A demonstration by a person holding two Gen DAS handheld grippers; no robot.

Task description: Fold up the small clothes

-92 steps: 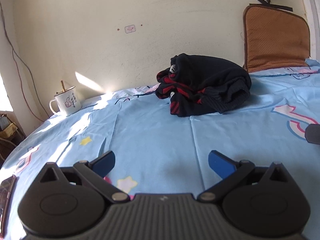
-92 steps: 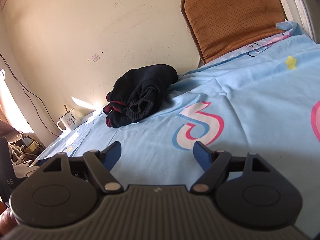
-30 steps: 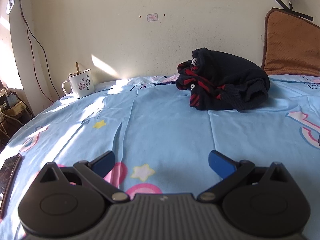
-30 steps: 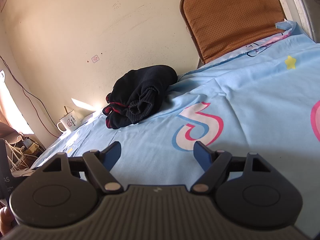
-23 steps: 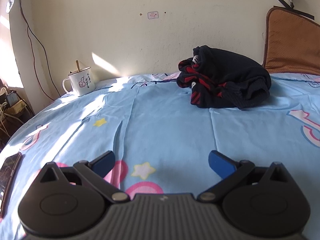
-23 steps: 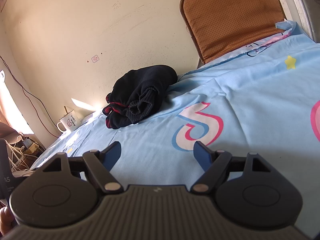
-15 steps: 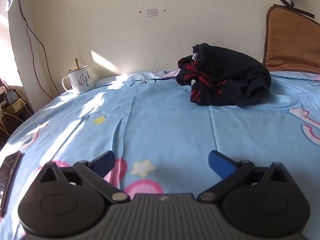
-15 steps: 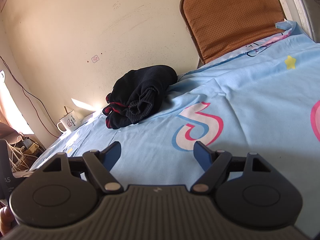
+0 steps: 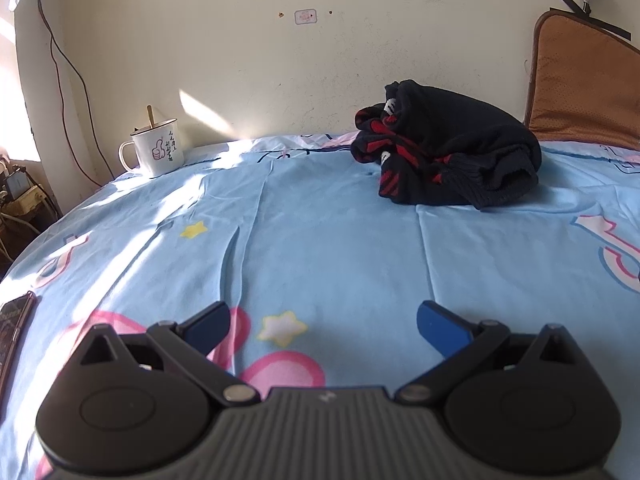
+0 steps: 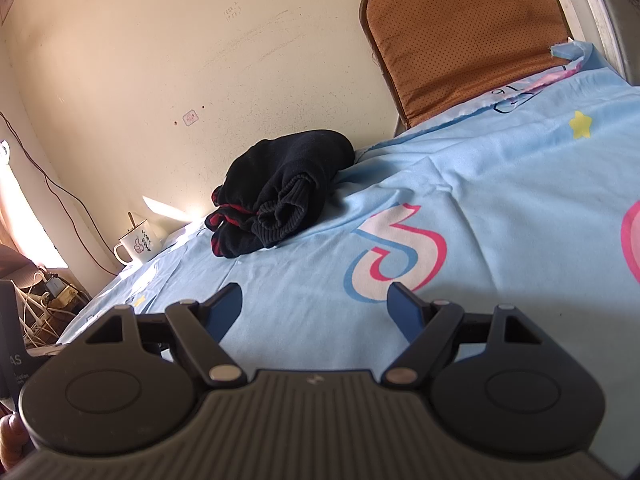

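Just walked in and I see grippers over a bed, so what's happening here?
A person holds two grippers above a blue bedsheet, about to fold clothes. The left gripper and right gripper are both open and empty. The only garment, a crumpled black and red sweater, lies untouched near the wall, beside a brown cushion. A mug sits at the far left edge.

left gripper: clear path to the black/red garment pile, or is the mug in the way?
Probably yes. The left gripper is open, with only bare blue sheet between it and the dark garment. The mug stands far off to the left by the wall.
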